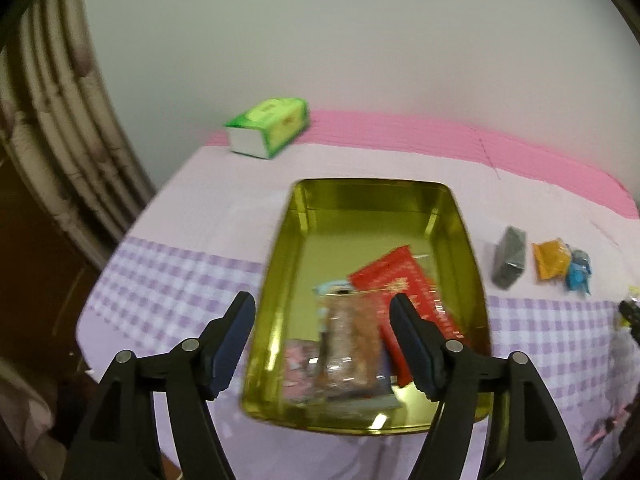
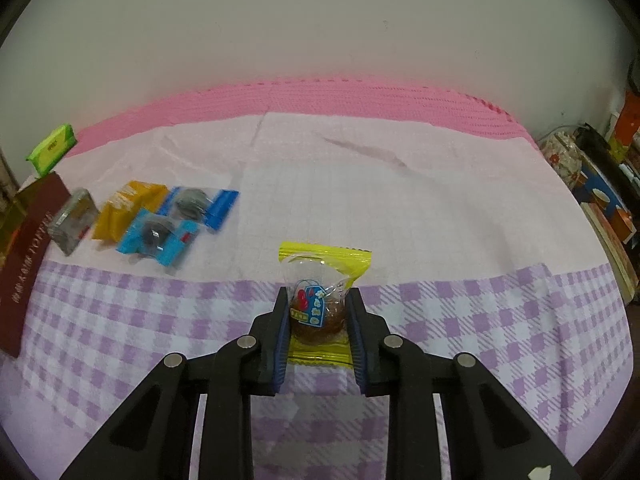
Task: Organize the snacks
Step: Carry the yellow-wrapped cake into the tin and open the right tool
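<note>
Right gripper (image 2: 318, 312) is clamping a yellow-edged clear snack packet (image 2: 320, 280) with a blue tag whose print is too small to read; the packet is lying on the lilac checked cloth (image 2: 480, 320). Far left of it, gold lettering on a dark red lid (image 2: 28, 248) is showing, illegible. Left gripper (image 1: 322, 320) is hovering wide open and empty over the gold tin (image 1: 452, 216), where a red packet (image 1: 400, 280) and blurred wrapped snacks are lying. Beyond, a green tissue pack (image 1: 268, 128) is sitting against a pale wall.

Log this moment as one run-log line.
left gripper open above gold tin | right gripper shut on yellow-edged snack | four snacks outside tin
</note>
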`<state>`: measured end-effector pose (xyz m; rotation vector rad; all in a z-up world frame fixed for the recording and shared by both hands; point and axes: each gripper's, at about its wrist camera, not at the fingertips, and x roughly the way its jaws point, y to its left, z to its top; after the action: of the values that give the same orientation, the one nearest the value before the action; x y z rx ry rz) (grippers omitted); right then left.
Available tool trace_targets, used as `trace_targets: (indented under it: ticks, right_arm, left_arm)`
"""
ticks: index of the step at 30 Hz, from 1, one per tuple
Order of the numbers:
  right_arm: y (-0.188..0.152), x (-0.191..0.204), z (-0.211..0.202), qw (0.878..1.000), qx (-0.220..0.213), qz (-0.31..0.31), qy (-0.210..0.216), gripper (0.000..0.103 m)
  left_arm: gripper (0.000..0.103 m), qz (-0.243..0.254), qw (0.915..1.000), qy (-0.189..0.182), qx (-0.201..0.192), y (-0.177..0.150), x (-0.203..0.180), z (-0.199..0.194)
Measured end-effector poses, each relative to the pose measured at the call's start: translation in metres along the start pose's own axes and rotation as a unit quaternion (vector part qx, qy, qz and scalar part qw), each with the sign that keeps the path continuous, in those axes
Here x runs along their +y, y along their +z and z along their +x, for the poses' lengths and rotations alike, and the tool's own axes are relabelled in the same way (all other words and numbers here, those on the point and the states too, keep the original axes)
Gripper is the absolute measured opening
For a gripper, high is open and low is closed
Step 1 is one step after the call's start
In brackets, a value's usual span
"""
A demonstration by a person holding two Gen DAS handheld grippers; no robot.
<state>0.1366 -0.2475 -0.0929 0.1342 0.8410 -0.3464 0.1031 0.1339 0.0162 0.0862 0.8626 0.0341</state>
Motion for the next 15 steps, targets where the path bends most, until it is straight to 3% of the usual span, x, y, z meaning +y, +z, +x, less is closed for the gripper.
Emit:
trace_targets:
  ticks: [8,15]
  right_arm:
    - [-0.008,0.035,-0.047,0.998,-0.016,-0.033,0.059,0.024]
    - [-0.032,0.094,-0.099,0.985,-0.018,-0.097,0.141,0.024]
  left_arm:
    - [0.071,-0.051,0.998,0.036,0.008,-0.016,0.035,-0.01]
    - [0.071,-0.083,0.9931,0.08,0.023,-0.031,0.063,-0.013]
